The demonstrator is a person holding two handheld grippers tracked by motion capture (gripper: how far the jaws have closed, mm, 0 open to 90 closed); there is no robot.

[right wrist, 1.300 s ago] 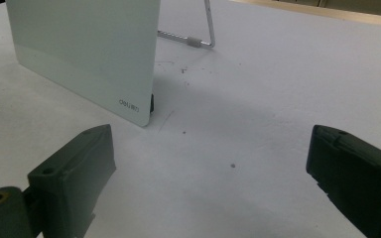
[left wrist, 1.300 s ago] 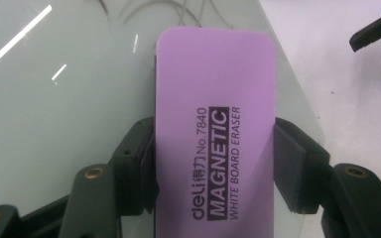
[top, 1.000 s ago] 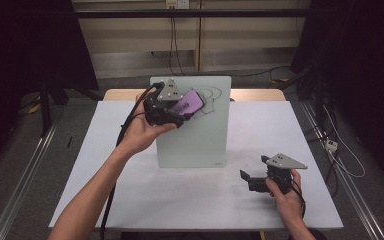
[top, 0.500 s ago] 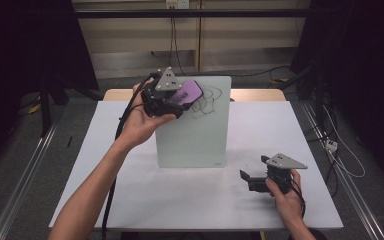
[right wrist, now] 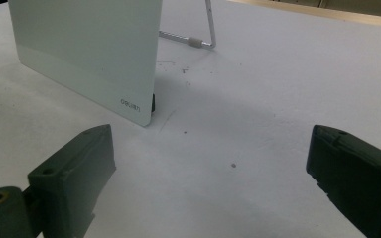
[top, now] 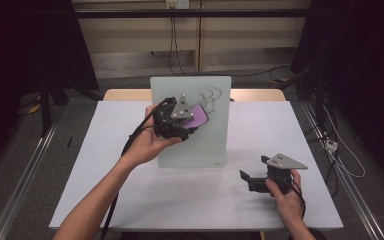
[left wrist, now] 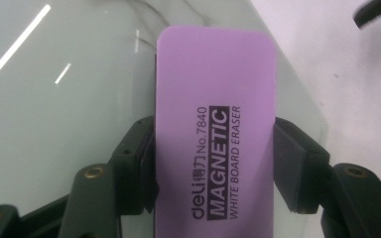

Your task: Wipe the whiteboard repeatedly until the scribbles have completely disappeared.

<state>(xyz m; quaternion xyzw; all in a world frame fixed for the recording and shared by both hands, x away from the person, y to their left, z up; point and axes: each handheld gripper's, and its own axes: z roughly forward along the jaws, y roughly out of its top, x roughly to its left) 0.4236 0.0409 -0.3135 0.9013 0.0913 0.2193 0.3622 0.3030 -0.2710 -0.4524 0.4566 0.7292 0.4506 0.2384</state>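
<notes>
- We grip the purple eraser [left wrist: 213,144] in our left tongs [top: 184,121], long axis along the jaws, flat against the upright whiteboard [top: 215,135]; the pen scribbles [top: 211,96] lie just up and right of it
- Label reads "deli No.7840 MAGNETIC WHITE BOARD ERASER"; the board says "deli"
- Our right tongs [top: 254,178] rest wide and empty on the tabletop [top: 105,150]

The whiteboard [top: 195,135] stands upright at the centre of the surface [top: 105,185], propped from behind by a wire stand [right wrist: 206,29]. The eraser [top: 196,116] lies against the board's upper left part, between the left claw's [top: 187,124] jaws. The right claw [top: 250,179] rests on the surface at lower right, well apart from the board.
</notes>
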